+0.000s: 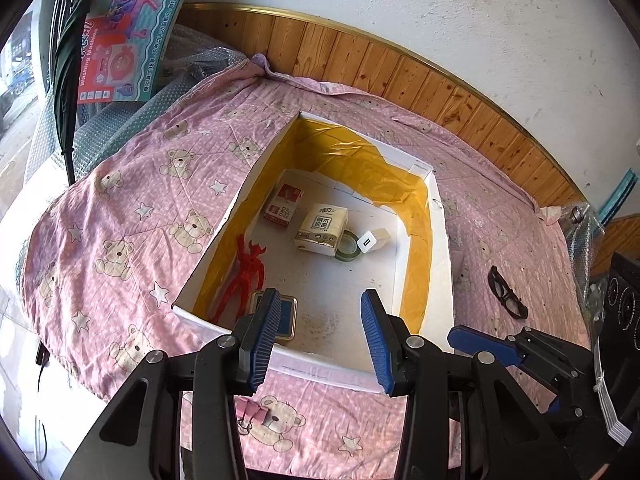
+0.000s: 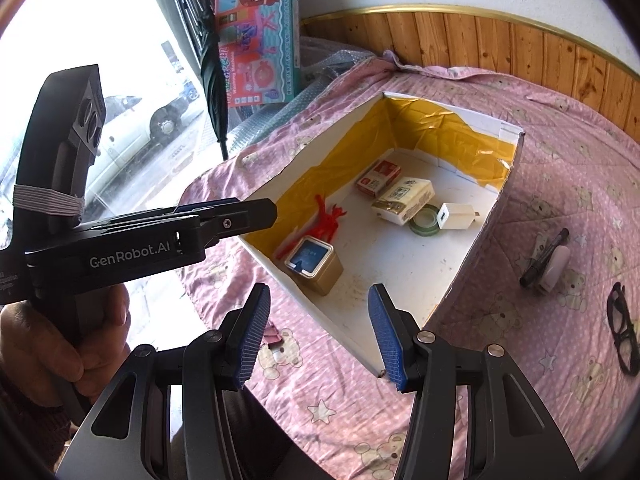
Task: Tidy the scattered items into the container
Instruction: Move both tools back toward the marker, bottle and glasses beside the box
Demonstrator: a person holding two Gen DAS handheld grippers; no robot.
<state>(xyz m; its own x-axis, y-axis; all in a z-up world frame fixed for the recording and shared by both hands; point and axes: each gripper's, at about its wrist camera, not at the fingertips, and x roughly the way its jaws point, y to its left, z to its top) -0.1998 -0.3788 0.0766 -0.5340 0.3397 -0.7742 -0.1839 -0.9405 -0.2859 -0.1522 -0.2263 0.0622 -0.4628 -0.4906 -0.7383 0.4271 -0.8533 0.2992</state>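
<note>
Left gripper (image 1: 322, 334) wide apart, nothing between the pads, poised at the near rim of the container (image 1: 444, 248). Right gripper (image 2: 320, 334) likewise spread and empty, just short of the container's near corner.

Already inside: red figure (image 1: 240, 276), gold tin (image 2: 316, 266), red-and-white box (image 1: 282, 204), tissue pack (image 1: 322, 228), tape roll (image 1: 348, 246), white charger (image 2: 456, 216).

Still out on the pink bear-print cover (image 1: 120, 216): black glasses (image 2: 622, 328), a black marker (image 2: 544, 254) touching a small white item (image 2: 554, 268), and pink clips (image 1: 252, 416) near the front edge.

Risks, as judged: glasses frame is thin and lies flat on soft cloth, so a pinch may snag fabric or slip off. Marker and white item touch, so grabbing one may nudge the other.

Views differ: marker and white item appear only in the right wrist view; the left shows the other gripper's tip (image 1: 480, 344) near the glasses
</note>
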